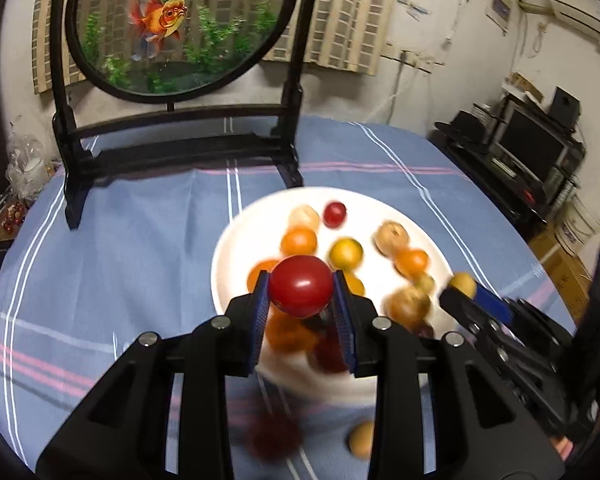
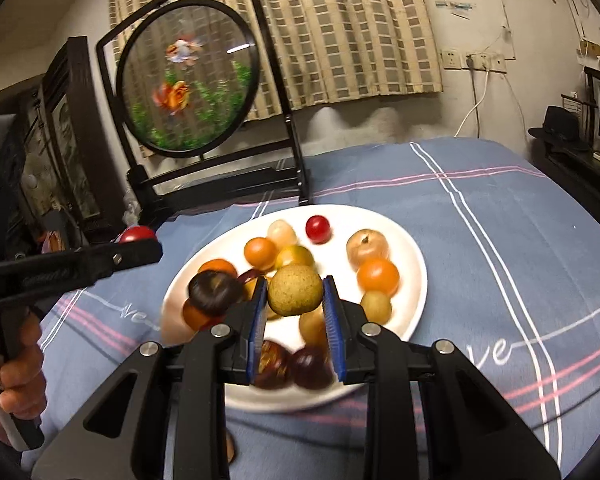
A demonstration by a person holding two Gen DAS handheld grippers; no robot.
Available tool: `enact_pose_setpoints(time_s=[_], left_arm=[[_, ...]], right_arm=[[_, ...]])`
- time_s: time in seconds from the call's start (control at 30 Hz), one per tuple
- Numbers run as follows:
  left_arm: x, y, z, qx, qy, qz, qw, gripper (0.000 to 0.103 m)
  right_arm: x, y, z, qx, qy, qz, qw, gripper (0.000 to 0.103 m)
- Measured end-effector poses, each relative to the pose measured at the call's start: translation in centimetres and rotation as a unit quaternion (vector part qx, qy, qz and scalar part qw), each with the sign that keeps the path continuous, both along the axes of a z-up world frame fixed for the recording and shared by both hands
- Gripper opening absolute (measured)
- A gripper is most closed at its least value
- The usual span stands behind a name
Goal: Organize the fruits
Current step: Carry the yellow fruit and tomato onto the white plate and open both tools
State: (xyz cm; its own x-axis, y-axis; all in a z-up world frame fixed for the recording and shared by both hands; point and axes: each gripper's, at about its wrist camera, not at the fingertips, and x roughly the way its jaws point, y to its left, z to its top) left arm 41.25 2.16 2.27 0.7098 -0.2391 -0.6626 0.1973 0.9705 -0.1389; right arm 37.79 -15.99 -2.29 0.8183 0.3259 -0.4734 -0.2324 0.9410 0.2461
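Left wrist view: the left gripper (image 1: 301, 294) clamps a red tomato (image 1: 301, 290) between its blue pads, raised above the white plate (image 1: 240, 236), whose fruit is motion-blurred. At 3 o'clock the right gripper (image 1: 466, 286) carries a yellowish fruit (image 1: 463, 283).

Right wrist view: the right gripper (image 2: 295, 298) grips that speckled yellow-green fruit (image 2: 295, 290) over the plate's (image 2: 414, 264) centre; the left gripper, at 9 o'clock, shows the tomato (image 2: 137, 234) above the blue-clothed bench (image 2: 500, 240). Step in hand: both fruits lifted for sorting. Next move probably calls for choosing a destination, then releasing gently.
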Motion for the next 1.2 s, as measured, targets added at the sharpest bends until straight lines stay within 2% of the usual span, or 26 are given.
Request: enact_pose_setpoints(time_s=[0.17,0.27,0.53,0.57,0.63,0.67,0.77,0.83,0.93,1.03,1.2], left_arm=[[4.2,-0.3,-1.3,0.003,0.018,0.02,0.9996,0.031],[5.9,-0.5,-2.4,0.019,0.029,0.028,0.999,0.031],[7.7,-0.2,-4.7,0.024,0.054,0.039,0.9975,0.032],[7.8,-0.2,-4.9,0.026,0.057,0.042,0.9971,0.033],[7.6,0.0,-4.9,0.031,0.054,0.054,0.9966,0.06],[7.3,0.1,-4.5,0.033,0.043,0.06,0.9967,0.073],[5.8,0.3,-2.9,0.04,0.017,0.065,0.997,0.074],[4.4,0.6,-1.8,0.035,0.004,0.068,0.9971,0.08],[0.8,1.1,-0.3,0.031,-0.025,0.073,0.9966,0.087],[-2.3,1.7,0.2,0.032,-0.041,0.079,0.9955,0.092],[-7.1,3.6,-0.3,0.015,-0.042,0.102,0.9938,0.098]], right_arm=[[2.7,-0.1,-0.7,0.007,0.02,0.0,1.0,0.028],[4.0,0.2,-1.3,0.0,0.03,0.005,1.0,0.028],[5.2,0.7,-1.9,-0.005,0.043,0.016,0.999,0.028],[5.3,0.7,-2.1,-0.005,0.046,0.017,0.999,0.028],[5.4,0.8,-2.2,-0.005,0.049,0.017,0.999,0.028],[5.3,0.7,-2.2,-0.005,0.048,0.017,0.999,0.028],[5.3,0.8,-2.1,-0.005,0.048,0.019,0.999,0.028],[5.4,1.0,-2.2,-0.004,0.053,0.025,0.998,0.029],[5.3,1.3,-2.3,-0.01,0.057,0.031,0.998,0.041],[4.4,1.1,-1.6,-0.008,0.048,0.032,0.998,0.042],[1.3,1.4,0.0,-0.004,0.036,0.056,0.998,0.042]])
